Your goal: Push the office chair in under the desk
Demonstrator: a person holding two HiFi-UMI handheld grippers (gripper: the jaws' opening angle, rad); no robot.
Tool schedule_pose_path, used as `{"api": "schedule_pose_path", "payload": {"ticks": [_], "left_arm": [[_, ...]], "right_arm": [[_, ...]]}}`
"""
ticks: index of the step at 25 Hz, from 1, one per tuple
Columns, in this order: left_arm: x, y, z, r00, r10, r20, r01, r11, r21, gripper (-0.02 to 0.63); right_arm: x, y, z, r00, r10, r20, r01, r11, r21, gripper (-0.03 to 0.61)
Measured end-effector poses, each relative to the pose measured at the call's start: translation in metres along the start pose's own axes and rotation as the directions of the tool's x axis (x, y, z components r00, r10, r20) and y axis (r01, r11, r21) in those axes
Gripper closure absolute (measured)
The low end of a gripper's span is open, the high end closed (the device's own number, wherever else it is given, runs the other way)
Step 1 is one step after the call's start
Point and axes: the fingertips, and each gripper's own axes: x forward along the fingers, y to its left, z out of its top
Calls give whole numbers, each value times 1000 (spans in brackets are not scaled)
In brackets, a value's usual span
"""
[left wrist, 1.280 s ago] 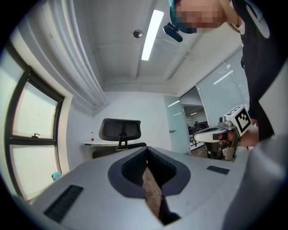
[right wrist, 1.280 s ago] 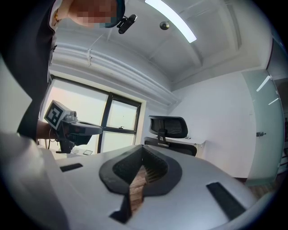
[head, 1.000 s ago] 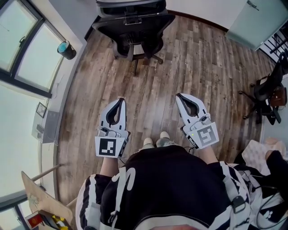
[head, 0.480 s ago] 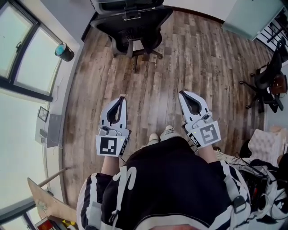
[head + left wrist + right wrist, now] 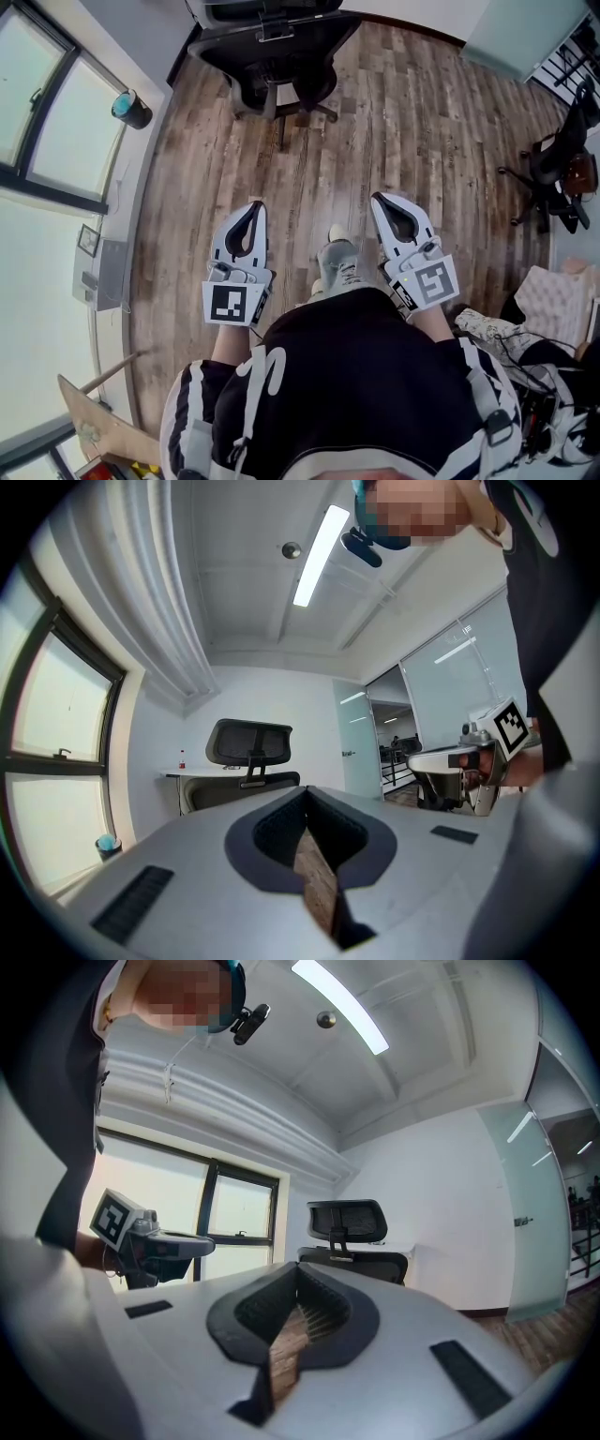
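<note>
A black office chair (image 5: 277,52) stands at the top of the head view, its back towards me, in front of a white desk (image 5: 272,7). It shows again as the chair (image 5: 249,746) in the left gripper view and the chair (image 5: 349,1225) in the right gripper view, well ahead of both. My left gripper (image 5: 249,210) and right gripper (image 5: 382,202) are held side by side above the wood floor, far short of the chair. Both are shut with nothing between the jaws. A shoe (image 5: 337,262) steps forward between them.
Windows (image 5: 47,122) run along the left wall, with a dark bin (image 5: 131,108) below them. A second black chair (image 5: 558,178) stands at the right edge. A glass door (image 5: 525,37) is at the top right. Wood floor (image 5: 412,122) lies between me and the desk.
The whole view has shifted slightly as I walk forward. One foot has swung ahead between the grippers. Both grippers stay shut and level.
</note>
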Motion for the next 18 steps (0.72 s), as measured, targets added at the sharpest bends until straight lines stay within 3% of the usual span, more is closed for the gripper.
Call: {"api": "schedule_pose_path", "payload": {"ticks": [18], "left_arm": [[87,42,-3,998,57,-14,-57,998,17,606]], "right_arm": [[84,-67,-6,997,76,-12,-77,997,-13,569]]}}
